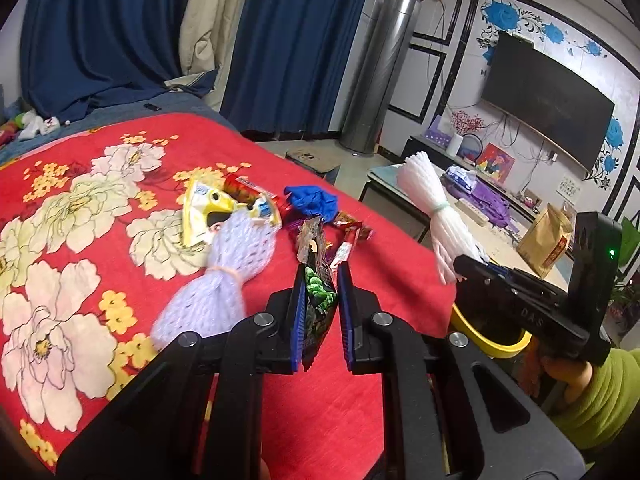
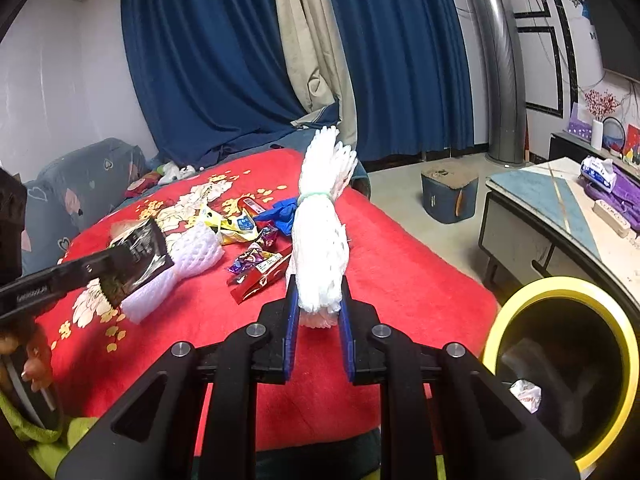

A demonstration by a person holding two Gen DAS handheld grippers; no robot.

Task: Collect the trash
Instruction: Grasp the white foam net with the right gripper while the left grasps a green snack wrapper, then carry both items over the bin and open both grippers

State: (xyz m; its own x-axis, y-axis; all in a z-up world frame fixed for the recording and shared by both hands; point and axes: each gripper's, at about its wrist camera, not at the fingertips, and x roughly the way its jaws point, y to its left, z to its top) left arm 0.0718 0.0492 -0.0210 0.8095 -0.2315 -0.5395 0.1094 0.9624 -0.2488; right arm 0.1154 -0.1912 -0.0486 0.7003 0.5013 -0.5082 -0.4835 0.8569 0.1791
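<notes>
Left hand-held gripper [image 1: 320,300] clamps dark wrapper [image 1: 318,280]; right hand-held gripper [image 2: 319,308] clamps foam net [image 2: 320,232]

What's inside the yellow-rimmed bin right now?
In the right wrist view, the yellow-rimmed bin holds a crumpled white wrapper near its mouth. Deeper in, it is dark, and the gripper frame covers the lower left.

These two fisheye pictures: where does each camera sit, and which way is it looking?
Left wrist: on the left gripper, looking across the red blanket; it pinches a dark snack wrapper.
Right wrist: on the right gripper, facing the curtains; it clamps a white foam net.
Shared: blanket, litter, yellow-rimmed bin, each other's gripper.
</notes>
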